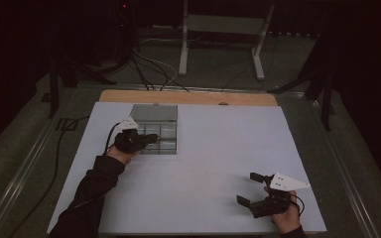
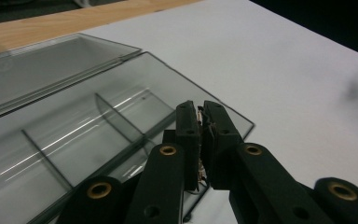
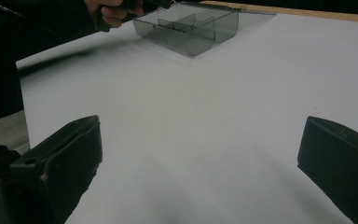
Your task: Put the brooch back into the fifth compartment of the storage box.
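The clear compartment box (image 1: 154,133) sits on the far left part of the white table top (image 1: 218,163), near the wooden strip (image 1: 188,97) at the table's far edge. Its lid (image 2: 42,72) lies folded back flat behind it, toward that strip, so every compartment is open from above. Thin dividers (image 2: 116,119) split the interior into several cells; all the cells I can see look empty.

I hold the left gripper (image 2: 200,135) over the near edge of the box. Its jaws are pressed together, and in the left gripper view a thin, small item shows between the pads, with fine wire-like ends visible at top and bottom. I cannot identify it. I judge that the gripper is placed here because the open cells lie directly ahead of the jaw tips, which suits either lowering the item into a cell or lifting it clear.

The right gripper (image 1: 257,191) rests low near the table's near right corner, well apart from the box. Its jaws stand wide apart with nothing between them. I judge this to be a parked position: it keeps the right hand (image 1: 285,218) clear of the left arm's working area while leaving the box in sight in the right gripper view.
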{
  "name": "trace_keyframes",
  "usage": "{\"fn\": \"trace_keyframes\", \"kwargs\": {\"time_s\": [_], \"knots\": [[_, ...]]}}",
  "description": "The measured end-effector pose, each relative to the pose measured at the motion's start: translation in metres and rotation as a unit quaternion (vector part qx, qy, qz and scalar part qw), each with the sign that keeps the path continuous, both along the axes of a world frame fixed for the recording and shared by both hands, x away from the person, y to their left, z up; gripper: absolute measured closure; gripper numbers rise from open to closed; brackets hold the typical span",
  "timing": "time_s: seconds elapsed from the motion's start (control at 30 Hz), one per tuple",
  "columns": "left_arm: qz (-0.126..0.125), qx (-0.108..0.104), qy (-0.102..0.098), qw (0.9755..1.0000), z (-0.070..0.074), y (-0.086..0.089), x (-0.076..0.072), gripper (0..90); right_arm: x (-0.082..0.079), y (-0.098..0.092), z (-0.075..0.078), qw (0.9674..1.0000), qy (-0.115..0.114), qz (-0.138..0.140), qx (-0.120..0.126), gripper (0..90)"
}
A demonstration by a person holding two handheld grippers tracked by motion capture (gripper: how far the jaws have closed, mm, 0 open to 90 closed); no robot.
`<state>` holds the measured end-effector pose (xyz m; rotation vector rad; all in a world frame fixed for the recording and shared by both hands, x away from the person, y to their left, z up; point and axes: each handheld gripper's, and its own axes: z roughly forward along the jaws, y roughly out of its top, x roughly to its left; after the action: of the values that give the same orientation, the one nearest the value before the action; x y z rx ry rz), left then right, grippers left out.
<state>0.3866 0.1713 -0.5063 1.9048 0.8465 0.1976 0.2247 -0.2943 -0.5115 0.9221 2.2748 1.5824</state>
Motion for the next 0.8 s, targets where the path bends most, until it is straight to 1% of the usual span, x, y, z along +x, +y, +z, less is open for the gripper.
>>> {"fn": "trace_keyframes", "kwargs": {"time_s": [0.07, 0.13, 0.2, 0.3, 0.33, 0.37, 0.4, 0.47, 0.63, 0.67, 0.7, 0.73, 0.77, 0.8], "knots": [[0.009, -0.003, 0.009, 0.9999, -0.0019, 0.0015, 0.0015, 87.5, 0.0001, -0.0002, 0.0002, 1.0, 0.0, 0.0, 0.001, 0.0], [0.017, 0.0, 0.012, 0.9998, -0.0034, 0.0019, 0.002, 87.4, 0.0001, -0.0004, 0.0001, 1.0, 0.001, 0.0, 0.003, 0.0], [0.024, 0.01, 0.014, 0.9996, -0.0045, 0.0008, 0.0022, 87.4, 0.0, 0.0, 0.0001, 1.0, -0.001, 0.001, 0.0, 0.0], [0.039, 0.016, 0.021, 0.9989, -0.0059, -0.0003, 0.0021, 87.3, 0.0001, -0.0002, 0.0003, 1.0, 0.0, 0.001, 0.002, 0.0], [0.039, 0.016, 0.021, 0.9989, -0.0059, -0.0003, 0.0021, 87.3, 0.0001, -0.0002, 0.0003, 1.0, 0.0, 0.001, 0.002, 0.0], [0.042, 0.015, 0.017, 0.9988, -0.0062, -0.0001, 0.0018, 87.3, -0.0001, -0.0002, 0.0003, 1.0, 0.0, 0.001, 0.001, 0.0], [0.045, 0.016, 0.018, 0.9987, -0.0062, -0.0002, 0.0018, 87.2, -0.0003, -0.0001, 0.0005, 1.0, -0.001, 0.001, 0.0, 0.0], [0.054, 0.021, 0.019, 0.9981, -0.0067, -0.0002, 0.0015, 87.2, 0.0, -0.0003, 0.0005, 1.0, -0.001, 0.001, 0.0, 0.0], [0.07, 0.04, 0.031, 0.9962, -0.0087, -0.0019, 0.0018, 87.1, 0.0001, -0.0008, 0.0005, 1.0, -0.001, -0.002, 0.002, 0.0], [0.076, 0.041, 0.032, 0.9958, -0.0087, -0.0023, 0.0016, 87.1, 0.0001, -0.0008, 0.0005, 1.0, 0.0, -0.002, 0.002, 0.0], [0.081, 0.044, 0.031, 0.9953, -0.0084, -0.0027, 0.0015, 87.1, -0.0001, -0.0007, 0.0004, 1.0, 0.001, -0.002, 0.002, 0.0], [0.081, 0.044, 0.031, 0.9953, -0.0084, -0.0027, 0.0015, 85.8, -0.0001, -0.0007, 0.0004, 1.0, 0.001, -0.002, 0.002, 0.0], [0.083, 0.046, 0.022, 0.9953, -0.0064, -0.0028, 0.0007, 85.8, -0.0002, -0.0005, 0.0004, 1.0, -0.001, -0.001, -0.001, 0.0], [0.085, 0.048, 0.021, 0.995, -0.0057, -0.0027, 0.0004, 82.4, 0.0002, -0.0003, 0.0002, 1.0, 0.002, -0.001, -0.001, 0.0]]}}
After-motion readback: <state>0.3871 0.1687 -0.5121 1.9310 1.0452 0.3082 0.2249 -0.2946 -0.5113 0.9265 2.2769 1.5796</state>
